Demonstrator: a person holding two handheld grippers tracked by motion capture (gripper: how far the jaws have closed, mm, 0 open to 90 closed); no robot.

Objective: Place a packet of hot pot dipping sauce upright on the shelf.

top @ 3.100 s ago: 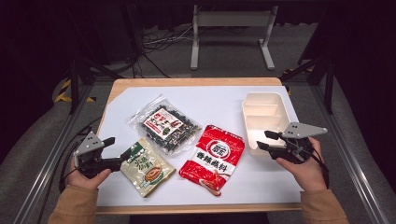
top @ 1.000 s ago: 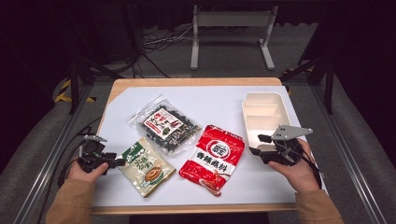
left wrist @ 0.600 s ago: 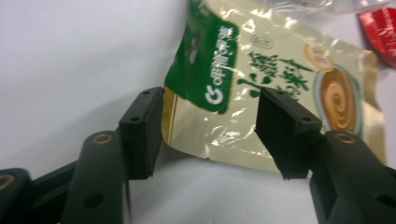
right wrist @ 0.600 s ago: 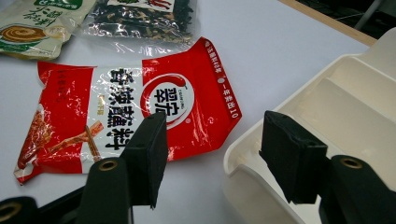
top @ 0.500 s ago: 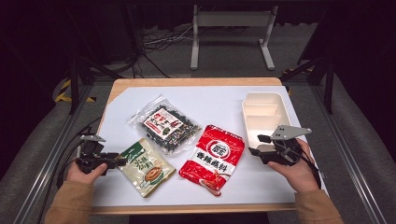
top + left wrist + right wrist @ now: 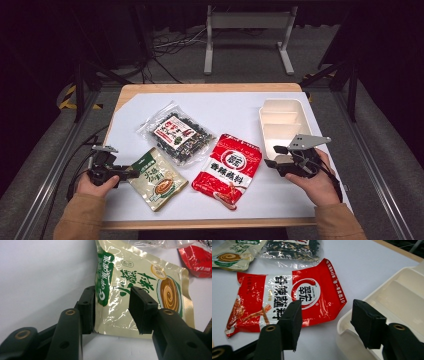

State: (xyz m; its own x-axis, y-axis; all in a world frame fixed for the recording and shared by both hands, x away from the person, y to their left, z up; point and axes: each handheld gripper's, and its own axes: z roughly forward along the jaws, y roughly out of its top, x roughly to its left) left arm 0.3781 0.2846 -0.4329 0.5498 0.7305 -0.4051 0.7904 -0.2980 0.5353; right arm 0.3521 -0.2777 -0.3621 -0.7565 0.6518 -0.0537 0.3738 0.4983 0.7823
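Since the earlier frames the left tool [image 6: 131, 174] has slid in from the table's edge to the green-and-cream sauce packet [image 6: 156, 179], and its jaws have just been closing with the packet's corner between them. In the left gripper view the 2 black jaws straddle that corner of the packet [image 6: 140, 290]: the left jaw sits right at the packet's edge, while a strip of foil shows between the right jaw and the other, so the pads do not look pressed together on it yet; whether either pad touches the foil is hard to tell at this angle.

The packet lies flat on the white table [image 6: 230, 107], near its front left, with its far end just beside a clear bag of dark dried food [image 6: 176, 134]. A red seasoning packet [image 6: 229, 169] lies to the right of both, apart from the sauce packet.

The right tool [image 6: 272, 156] hovers at the near left corner of the cream lunch box [image 6: 280, 114], which stands at the table's right side. In the right gripper view its jaws stand spread with nothing between them, one over the red seasoning packet [image 6: 287, 300] and one over the rim of the lunch box [image 6: 352, 327].
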